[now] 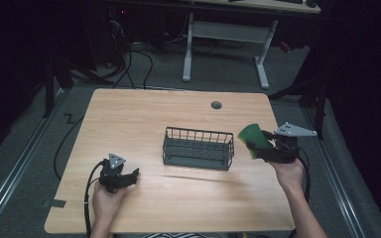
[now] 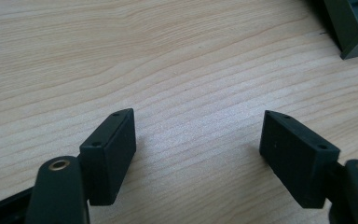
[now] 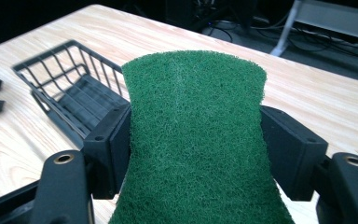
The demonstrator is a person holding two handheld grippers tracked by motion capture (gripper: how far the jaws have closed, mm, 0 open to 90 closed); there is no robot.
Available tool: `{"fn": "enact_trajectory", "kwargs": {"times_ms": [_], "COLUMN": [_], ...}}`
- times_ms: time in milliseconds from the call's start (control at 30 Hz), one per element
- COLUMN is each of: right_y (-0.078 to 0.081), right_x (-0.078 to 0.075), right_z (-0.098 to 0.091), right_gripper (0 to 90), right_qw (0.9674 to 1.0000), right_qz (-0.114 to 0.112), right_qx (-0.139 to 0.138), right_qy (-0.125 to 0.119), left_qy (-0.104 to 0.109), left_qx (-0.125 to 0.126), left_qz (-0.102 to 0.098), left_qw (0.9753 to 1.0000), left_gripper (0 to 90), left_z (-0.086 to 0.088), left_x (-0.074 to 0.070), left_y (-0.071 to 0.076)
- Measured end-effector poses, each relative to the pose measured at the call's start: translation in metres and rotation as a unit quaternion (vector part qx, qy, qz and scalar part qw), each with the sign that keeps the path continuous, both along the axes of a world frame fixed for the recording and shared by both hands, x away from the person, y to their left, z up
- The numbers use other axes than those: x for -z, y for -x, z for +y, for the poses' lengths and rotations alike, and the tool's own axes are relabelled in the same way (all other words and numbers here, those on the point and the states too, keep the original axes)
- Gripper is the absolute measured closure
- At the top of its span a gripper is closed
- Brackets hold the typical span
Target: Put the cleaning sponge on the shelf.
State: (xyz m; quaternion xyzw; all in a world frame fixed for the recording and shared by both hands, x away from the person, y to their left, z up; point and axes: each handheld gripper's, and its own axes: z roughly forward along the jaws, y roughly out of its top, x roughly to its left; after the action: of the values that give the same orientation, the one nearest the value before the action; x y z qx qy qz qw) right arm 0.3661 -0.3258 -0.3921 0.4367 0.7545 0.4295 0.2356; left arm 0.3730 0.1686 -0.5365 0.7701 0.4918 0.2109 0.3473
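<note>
Table [image 1: 144, 114]: light wood top, bare apart from the basket and the two grippers over it.
Wire basket [image 1: 197, 148]: dark, rectangular, standing at mid-table; seen with nothing inside in the high view and the right gripper view.
Green scouring pad [image 1: 253, 139]: lifted clear of the table, just beside the basket's right end, not yet over it; pinched across its width, edges bowed in between the jaws (plain in the right gripper view, pad [image 3: 193, 140]).
Right gripper [image 1: 264, 148]: clamped on the pad, jaws wide because of the pad's breadth, pointing toward the basket.
Left gripper [image 1: 129, 176]: parked low near the table's front left, well apart from the basket; jaws spread, nothing between them but bare wood.
Done, by judgement: pad picked up and carried close to the basket.
Left, by judgement: move over the rim, lower, release into the basket.
</note>
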Motion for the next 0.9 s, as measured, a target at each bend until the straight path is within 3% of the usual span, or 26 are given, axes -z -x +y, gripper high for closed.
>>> {"fn": "enact_trajectory", "kwargs": {"times_ms": [467,900], "right_y": [-0.031,-0.055], "right_x": [-0.003,0.004], "right_z": [0.039,0.071], "right_gripper": [30.7,30.5], "right_qw": [0.9989,0.9976], "right_qz": [0.007,0.017], "right_qx": [-0.043,-0.066], "right_qy": [0.018,0.015], "left_qy": [0.000,0.000], "left_qx": [0.000,0.001], "left_qz": [0.000,0.000], "left_qw": [1.0000,1.0000], "left_gripper": [27.4,27.4], "left_z": [0.000,0.000], "left_x": [0.000,0.000], "left_y": [0.000,0.000]}}
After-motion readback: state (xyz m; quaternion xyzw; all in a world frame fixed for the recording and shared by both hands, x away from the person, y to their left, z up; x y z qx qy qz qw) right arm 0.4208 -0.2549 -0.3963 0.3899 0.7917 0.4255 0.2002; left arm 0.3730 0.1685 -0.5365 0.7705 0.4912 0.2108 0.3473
